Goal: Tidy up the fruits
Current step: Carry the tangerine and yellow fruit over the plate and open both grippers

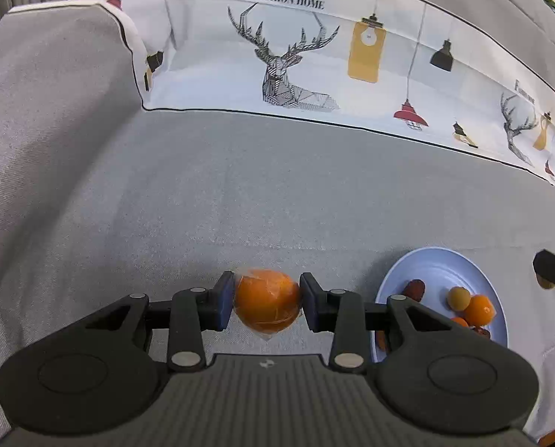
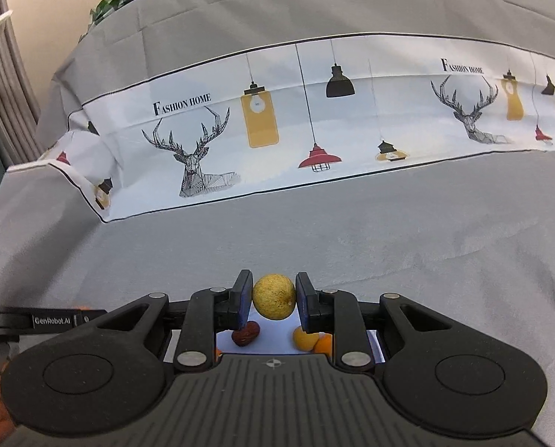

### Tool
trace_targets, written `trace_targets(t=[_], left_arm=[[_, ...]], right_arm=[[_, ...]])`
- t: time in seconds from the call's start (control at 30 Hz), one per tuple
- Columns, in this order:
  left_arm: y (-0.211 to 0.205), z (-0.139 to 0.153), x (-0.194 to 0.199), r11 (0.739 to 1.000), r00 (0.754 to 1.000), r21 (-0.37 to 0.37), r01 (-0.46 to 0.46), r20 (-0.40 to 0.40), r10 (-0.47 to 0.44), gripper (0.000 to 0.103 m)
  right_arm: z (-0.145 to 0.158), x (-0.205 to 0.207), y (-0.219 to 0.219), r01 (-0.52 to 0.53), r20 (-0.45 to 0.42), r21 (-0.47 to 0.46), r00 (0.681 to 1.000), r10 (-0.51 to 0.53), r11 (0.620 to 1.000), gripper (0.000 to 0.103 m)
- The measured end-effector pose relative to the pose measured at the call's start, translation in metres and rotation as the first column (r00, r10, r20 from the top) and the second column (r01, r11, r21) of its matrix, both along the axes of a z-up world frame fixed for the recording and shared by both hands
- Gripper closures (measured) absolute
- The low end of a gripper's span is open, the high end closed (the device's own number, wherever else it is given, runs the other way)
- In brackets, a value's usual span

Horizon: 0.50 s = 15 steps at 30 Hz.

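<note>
On the blue plate [image 1: 437, 264] several fruits already lie. The left gripper [image 1: 267, 301] pinches a wrapped orange [image 1: 267, 300] and the right gripper [image 2: 273, 301] a yellow fruit [image 2: 273, 297]; both likely remain to be placed.

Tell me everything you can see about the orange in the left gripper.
The orange is round, bright orange, and seems wrapped in thin clear film that gathers to a small point underneath. It is clamped between the blue pads of the left gripper, one pad on each side, and looks held above the grey cloth. The blue plate with other fruits lies apart to its right.
</note>
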State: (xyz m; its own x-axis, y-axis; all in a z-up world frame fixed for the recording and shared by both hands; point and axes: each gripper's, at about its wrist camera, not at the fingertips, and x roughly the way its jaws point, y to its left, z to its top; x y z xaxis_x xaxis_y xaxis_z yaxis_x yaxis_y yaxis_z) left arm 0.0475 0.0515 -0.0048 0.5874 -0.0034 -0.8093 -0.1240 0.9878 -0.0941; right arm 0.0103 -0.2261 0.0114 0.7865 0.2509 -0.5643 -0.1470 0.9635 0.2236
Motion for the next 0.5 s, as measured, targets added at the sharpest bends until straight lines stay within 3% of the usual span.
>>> trace_targets(t=[0.17,0.5], left_arm=[[0.006,-0.007,0.009,0.998,0.999,-0.046,-0.032,-0.031,0.031,0.062],[-0.003,-0.011,0.015,0.998,0.999,-0.066,0.012,-0.029,-0.013,0.062]], right_arm=[[-0.003,0.005,0.003,-0.015,-0.003,-0.041,1.000,0.015,0.999,0.077],[-0.010,0.010,0.001,-0.010,-0.059,-0.076,0.998,0.005,0.997,0.077]])
